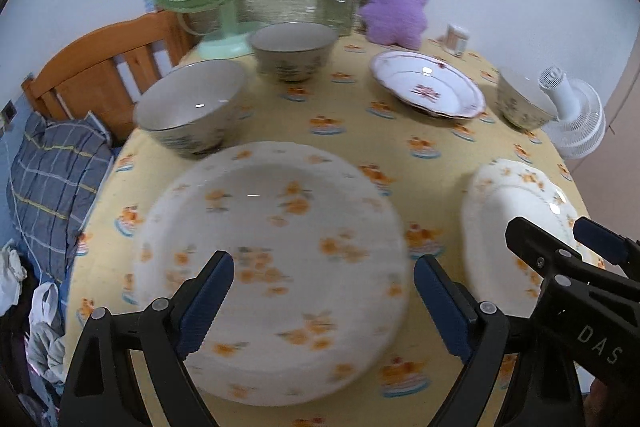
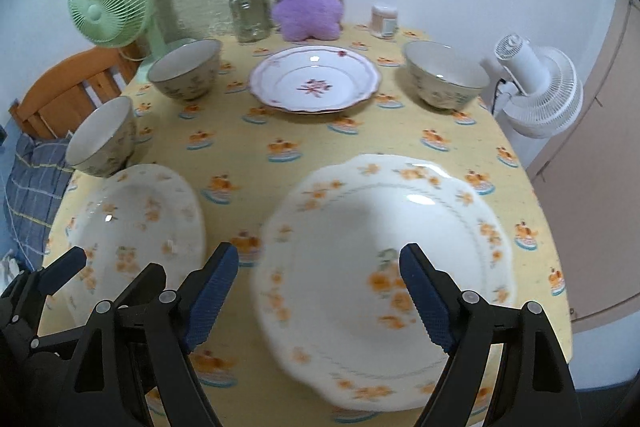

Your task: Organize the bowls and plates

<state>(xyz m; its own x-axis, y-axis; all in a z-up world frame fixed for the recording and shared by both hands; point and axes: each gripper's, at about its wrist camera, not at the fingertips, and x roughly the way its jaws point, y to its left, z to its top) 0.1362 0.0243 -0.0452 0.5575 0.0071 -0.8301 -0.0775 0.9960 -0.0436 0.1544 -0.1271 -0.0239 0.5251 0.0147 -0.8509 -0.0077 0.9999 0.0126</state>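
Through the left wrist camera I see my left gripper [image 1: 324, 301] at the bottom of the frame, jaws wide apart and holding nothing, above a round orange-flowered plate [image 1: 272, 223] at centre. A second flowered plate [image 1: 516, 211] lies at lower right under the right gripper [image 1: 560, 239]. Two bowls [image 1: 192, 107] sit upper left, a pink-trimmed plate [image 1: 428, 85] and a third bowl [image 1: 524, 99] upper right.

Through the right wrist camera my right gripper [image 2: 320, 301] hangs empty, jaws apart, over the scalloped flowered plate [image 2: 384, 227]. The left gripper [image 2: 104, 275] shows at lower left, on the yellow tablecloth [image 2: 304, 131].
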